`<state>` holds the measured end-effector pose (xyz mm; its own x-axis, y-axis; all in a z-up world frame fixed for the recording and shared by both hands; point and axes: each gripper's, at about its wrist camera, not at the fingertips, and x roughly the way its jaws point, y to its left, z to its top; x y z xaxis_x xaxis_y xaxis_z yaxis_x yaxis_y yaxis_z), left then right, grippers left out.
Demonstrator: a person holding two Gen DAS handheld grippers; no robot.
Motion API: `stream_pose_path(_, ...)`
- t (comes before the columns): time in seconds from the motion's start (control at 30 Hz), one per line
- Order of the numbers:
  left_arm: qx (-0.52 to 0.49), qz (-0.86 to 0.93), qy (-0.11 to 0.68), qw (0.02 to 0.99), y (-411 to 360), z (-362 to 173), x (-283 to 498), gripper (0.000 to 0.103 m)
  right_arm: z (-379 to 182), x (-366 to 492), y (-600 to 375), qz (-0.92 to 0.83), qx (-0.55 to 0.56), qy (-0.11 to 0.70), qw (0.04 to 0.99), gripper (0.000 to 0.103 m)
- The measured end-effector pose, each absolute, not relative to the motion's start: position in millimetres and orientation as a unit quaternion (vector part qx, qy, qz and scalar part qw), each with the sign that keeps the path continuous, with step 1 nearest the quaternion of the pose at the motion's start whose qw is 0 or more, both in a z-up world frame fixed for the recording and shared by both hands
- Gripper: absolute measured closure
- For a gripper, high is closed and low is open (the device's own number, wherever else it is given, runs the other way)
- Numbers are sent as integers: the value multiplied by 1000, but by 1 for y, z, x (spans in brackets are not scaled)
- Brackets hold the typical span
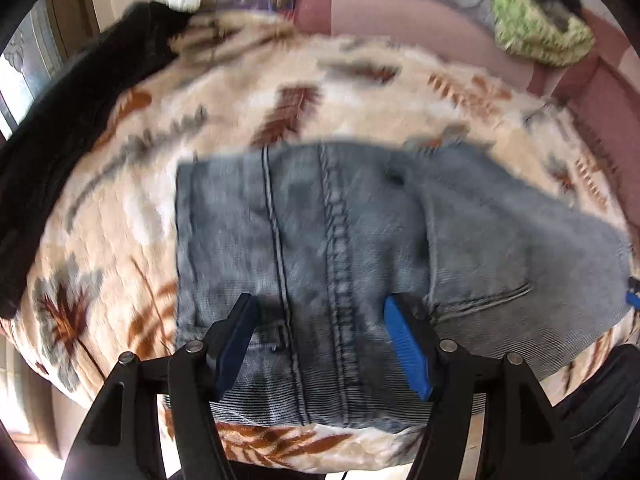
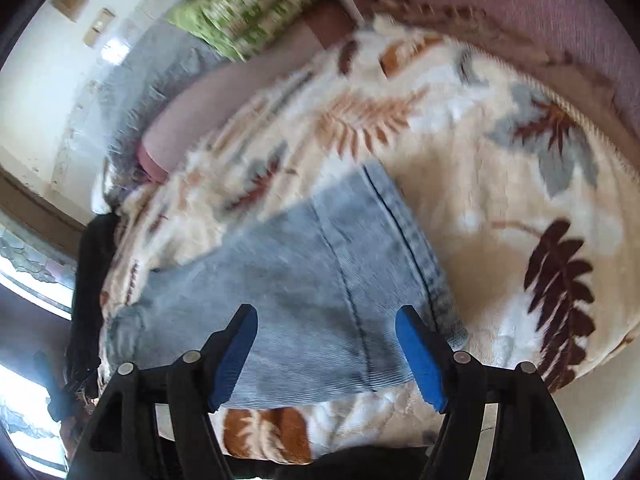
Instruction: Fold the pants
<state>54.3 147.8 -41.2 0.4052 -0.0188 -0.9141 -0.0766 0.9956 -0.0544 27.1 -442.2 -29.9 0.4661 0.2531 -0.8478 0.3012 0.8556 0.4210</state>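
The pants (image 1: 340,240), pale blue denim, lie as a compact folded bundle on a plush leaf-patterned blanket (image 1: 360,92), near its front edge; seams run lengthways across the top layer and a back pocket shows toward the right side. The left hand-held gripper (image 1: 320,320) hangs over the near edge of the bundle with its jaws spread, nothing pinched between the blue pads; the right hand-held gripper (image 2: 326,332) hovers over the other end in the same way, spread and empty. Judging by the short, layered shape, the folding looks nearly complete; this seems the moment of letting go or of choosing a last hold. The next move likely calls for either smoothing the top layer or pinching both near corners together for one more fold. Both views are smeared by motion; how many layers lie underneath is hidden; the dark cloth (image 1: 72,128) at the left and the green fabric (image 2: 256,8) behind cannot be identified.
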Motion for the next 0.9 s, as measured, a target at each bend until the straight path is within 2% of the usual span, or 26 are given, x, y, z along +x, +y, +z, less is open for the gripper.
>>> stream_pose_path(0.07,-79,15,520,851,157,-35,47,33,-13,27,-437,-11,253,509,823,34)
stream_pose_path(0.17,-75,16,483,872,154,-11,44,33,19,37,-428,7,225,483,846,34)
stream_pose_path(0.3,-81,-22,444,892,135,9,53,33,29,78,-417,63,260,483,834,34)
stream_pose_path(0.4,-53,-11,473,879,120,-15,71,33,12,115,-395,117,281,492,815,34)
stream_pose_path(0.47,-50,10,509,860,122,-45,83,30,-21,138,-388,70,239,529,811,33)
stream_pose_path(0.5,-55,9,495,867,124,-46,80,29,-45,147,-392,32,244,561,791,34)
stream_pose_path(0.53,-54,9,491,869,123,-42,77,29,-49,147,-396,20,266,551,790,38)
stream_pose_path(0.67,-74,2,448,891,125,-15,68,30,1,146,-357,35,170,526,833,38)
stream_pose_path(0.77,-83,-11,414,906,119,-3,70,29,16,159,-315,84,146,528,832,38)
stream_pose_path(0.9,-74,18,469,880,117,-46,87,29,18,182,-236,164,112,541,817,38)
